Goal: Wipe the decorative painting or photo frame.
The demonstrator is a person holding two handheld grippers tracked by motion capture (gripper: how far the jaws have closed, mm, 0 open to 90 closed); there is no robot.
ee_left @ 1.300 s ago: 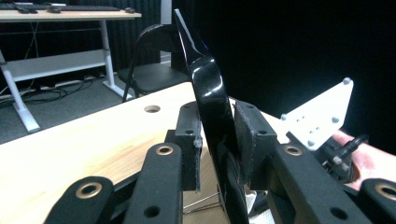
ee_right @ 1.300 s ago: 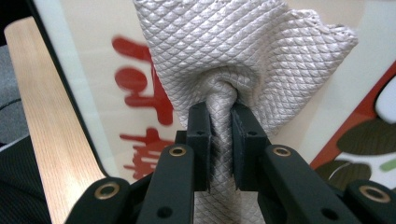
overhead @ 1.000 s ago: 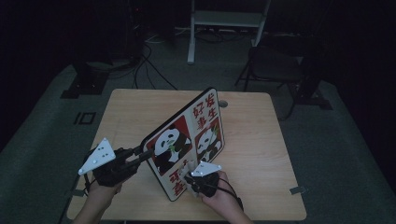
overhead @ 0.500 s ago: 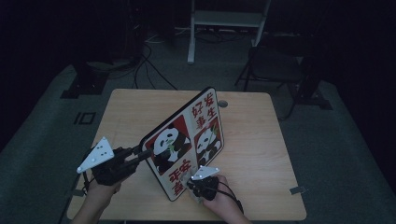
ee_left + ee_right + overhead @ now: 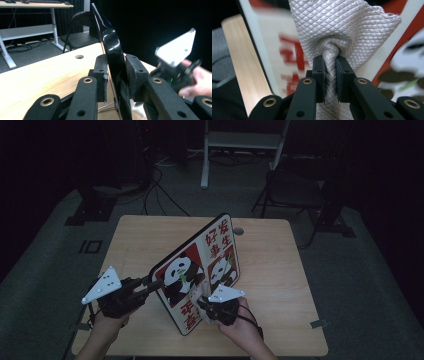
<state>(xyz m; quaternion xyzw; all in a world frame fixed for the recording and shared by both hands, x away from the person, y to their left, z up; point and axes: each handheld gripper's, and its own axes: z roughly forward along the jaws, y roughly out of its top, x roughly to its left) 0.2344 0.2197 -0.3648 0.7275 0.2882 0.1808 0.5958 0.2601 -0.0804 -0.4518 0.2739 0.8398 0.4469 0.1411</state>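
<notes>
Left claw (image 5: 150, 285) clamped black edge of panda board (image 5: 200, 270), held upright on desk (image 5: 280, 270). Right claw (image 5: 329, 62) pinched bunched white cloth (image 5: 342, 27) against board's printed face.

Panda board (image 5: 200, 270): flat, glossy, black-edged panel with rounded corners; face divided into red and white fields carrying two panda pictures and red Chinese characters. Stands on its lower edge on the desk (image 5: 280, 250), tilted, its left rim clamped (seen edge-on in the left gripper view (image 5: 113, 57)).

Cloth (image 5: 342, 27): pale grey, diamond-weave texture; bunched and twisted into a pinched neck, its loose folds pressed against the board's printed face near the lower characters.
</notes>
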